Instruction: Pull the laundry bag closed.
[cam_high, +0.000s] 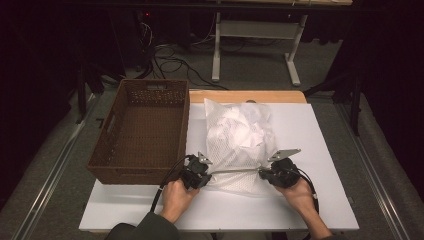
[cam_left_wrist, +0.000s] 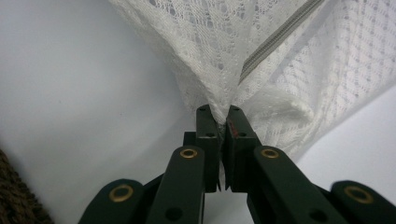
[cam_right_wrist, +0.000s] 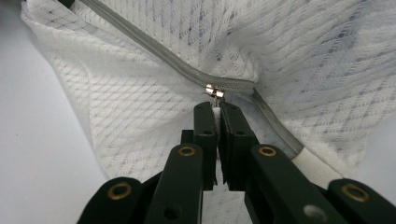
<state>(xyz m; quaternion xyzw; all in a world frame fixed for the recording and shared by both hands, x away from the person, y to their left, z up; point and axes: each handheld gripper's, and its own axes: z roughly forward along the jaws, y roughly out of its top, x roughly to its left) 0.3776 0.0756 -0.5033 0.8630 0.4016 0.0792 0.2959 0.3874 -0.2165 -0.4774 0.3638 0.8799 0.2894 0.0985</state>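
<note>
A white mesh laundry bag (cam_high: 239, 141) stuffed with white cloth lies on the white table top (cam_high: 320, 135). Its grey zipper (cam_high: 235, 170) runs taut along the near edge between my two grippers. My left gripper (cam_high: 202, 176) is shut on the bag's left corner, where the mesh (cam_left_wrist: 219, 100) bunches between the jaws. My right gripper (cam_high: 264, 173) is shut on the zipper pull (cam_right_wrist: 215, 93), whose small metal slider sits at the right end of the zipper (cam_right_wrist: 154, 51). The bag's inside stays hidden behind the mesh.
A brown wicker basket (cam_high: 141, 131), empty, stands on the left and overhangs the table's left edge. A wooden strip (cam_high: 245, 96) borders the far edge. Beyond it are a table frame (cam_high: 255, 45) and cables (cam_high: 170, 62) on the floor.
</note>
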